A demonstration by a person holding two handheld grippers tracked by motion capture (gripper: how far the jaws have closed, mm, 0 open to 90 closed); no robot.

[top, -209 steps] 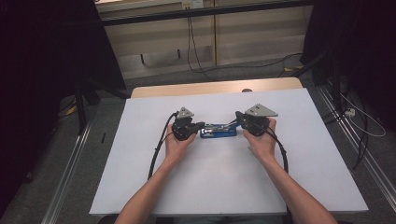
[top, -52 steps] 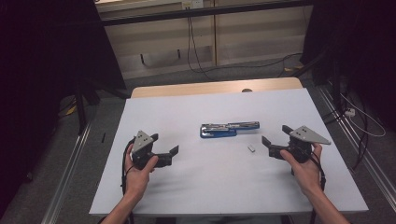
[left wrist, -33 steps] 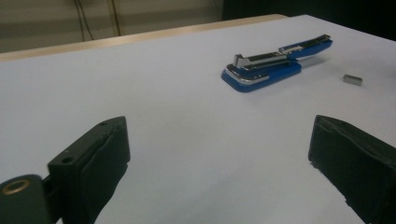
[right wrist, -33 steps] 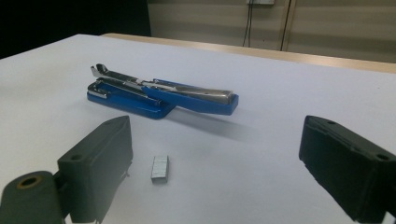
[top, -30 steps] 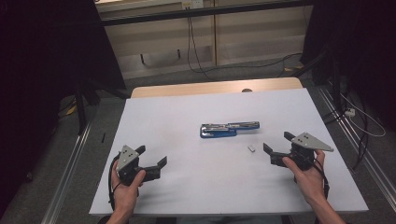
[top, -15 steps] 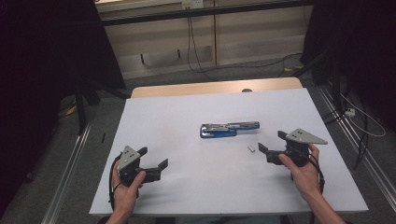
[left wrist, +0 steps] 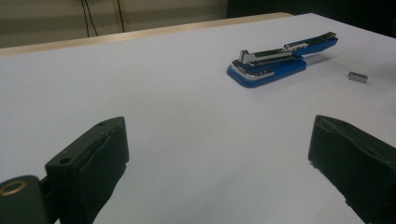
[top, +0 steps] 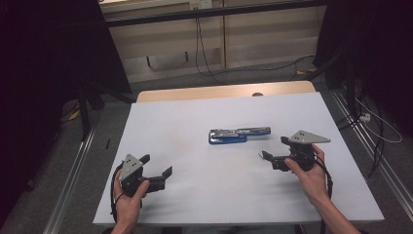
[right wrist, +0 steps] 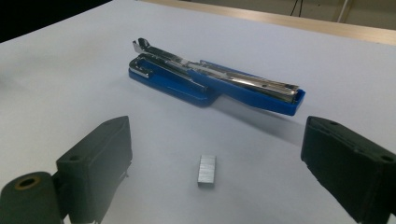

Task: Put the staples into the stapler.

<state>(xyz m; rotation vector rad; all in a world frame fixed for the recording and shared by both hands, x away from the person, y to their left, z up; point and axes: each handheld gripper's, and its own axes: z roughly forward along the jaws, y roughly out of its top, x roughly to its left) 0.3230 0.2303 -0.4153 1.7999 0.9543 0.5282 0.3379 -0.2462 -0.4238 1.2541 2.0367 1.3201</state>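
Right gripper view shows the staple block (right wrist: 207,170) (small, grey) between spread fingers (right wrist: 100,161).

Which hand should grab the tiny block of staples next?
Probably the right: its gripper is open with the staples lying on the table between its fingers. The left gripper sits far off.
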